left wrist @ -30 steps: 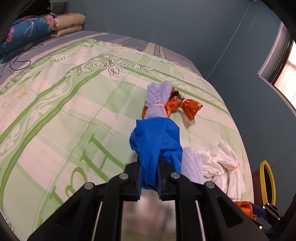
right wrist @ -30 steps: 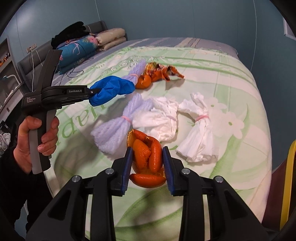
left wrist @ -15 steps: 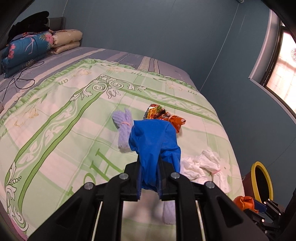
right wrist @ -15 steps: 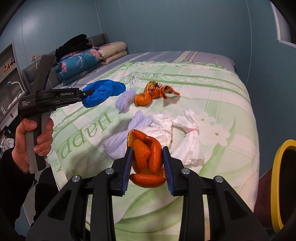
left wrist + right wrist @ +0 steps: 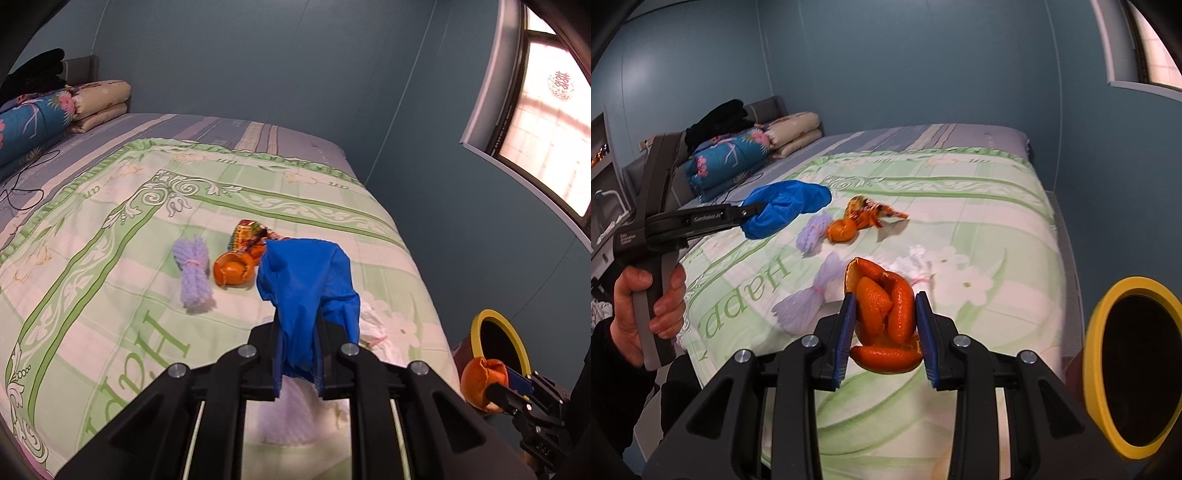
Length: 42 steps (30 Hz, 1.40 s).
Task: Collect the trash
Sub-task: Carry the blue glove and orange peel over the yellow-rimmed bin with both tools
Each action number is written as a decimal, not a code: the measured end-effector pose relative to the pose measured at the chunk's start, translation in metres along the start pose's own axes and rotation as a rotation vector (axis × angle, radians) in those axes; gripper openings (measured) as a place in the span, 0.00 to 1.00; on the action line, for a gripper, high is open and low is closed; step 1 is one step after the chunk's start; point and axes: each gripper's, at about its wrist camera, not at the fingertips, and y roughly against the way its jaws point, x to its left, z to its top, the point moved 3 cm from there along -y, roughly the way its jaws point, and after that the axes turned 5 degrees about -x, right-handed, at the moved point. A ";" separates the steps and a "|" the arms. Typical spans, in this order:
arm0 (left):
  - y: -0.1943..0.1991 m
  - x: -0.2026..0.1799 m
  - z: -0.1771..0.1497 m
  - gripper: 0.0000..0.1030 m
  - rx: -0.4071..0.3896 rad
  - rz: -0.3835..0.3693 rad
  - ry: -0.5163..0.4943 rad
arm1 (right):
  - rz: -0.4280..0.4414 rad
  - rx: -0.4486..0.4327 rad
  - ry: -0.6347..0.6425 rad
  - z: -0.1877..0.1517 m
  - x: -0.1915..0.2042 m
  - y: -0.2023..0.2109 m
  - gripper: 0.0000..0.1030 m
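My left gripper [image 5: 297,360] is shut on a crumpled blue glove [image 5: 308,288] and holds it above the bed; the right wrist view shows the same gripper [image 5: 755,211] in a hand at left. My right gripper [image 5: 884,332] is shut on orange peel [image 5: 884,310], held in the air near the bed's front edge. On the green patterned bedspread [image 5: 110,258] lie a purple foam net [image 5: 195,275], another orange peel [image 5: 234,271], a colourful snack wrapper [image 5: 247,232], a second purple net [image 5: 809,299] and white tissue bundles [image 5: 916,264]. A yellow-rimmed bin [image 5: 1126,373] stands at the right of the bed.
Folded quilts and pillows [image 5: 750,155] with black clothing on top are stacked at the head of the bed. A black cable [image 5: 18,184] lies on the purple sheet. Blue walls surround the bed and a window [image 5: 546,110] is at right.
Both grippers have risen and drawn back from the bed with the glove and the peel still held. The trash on the bed looks farther away and the yellow bin has come into the right wrist view.
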 end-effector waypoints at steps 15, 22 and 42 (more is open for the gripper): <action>-0.003 -0.088 0.001 0.11 0.007 -0.124 -0.093 | -0.099 -0.087 -0.059 0.016 -0.055 0.041 0.30; -0.008 -0.131 -0.001 0.11 0.015 -0.188 -0.133 | -0.153 -0.123 -0.094 0.021 -0.084 0.061 0.30; -0.039 -0.246 -0.028 0.11 0.085 -0.366 -0.205 | -0.331 -0.179 -0.212 0.012 -0.169 0.114 0.30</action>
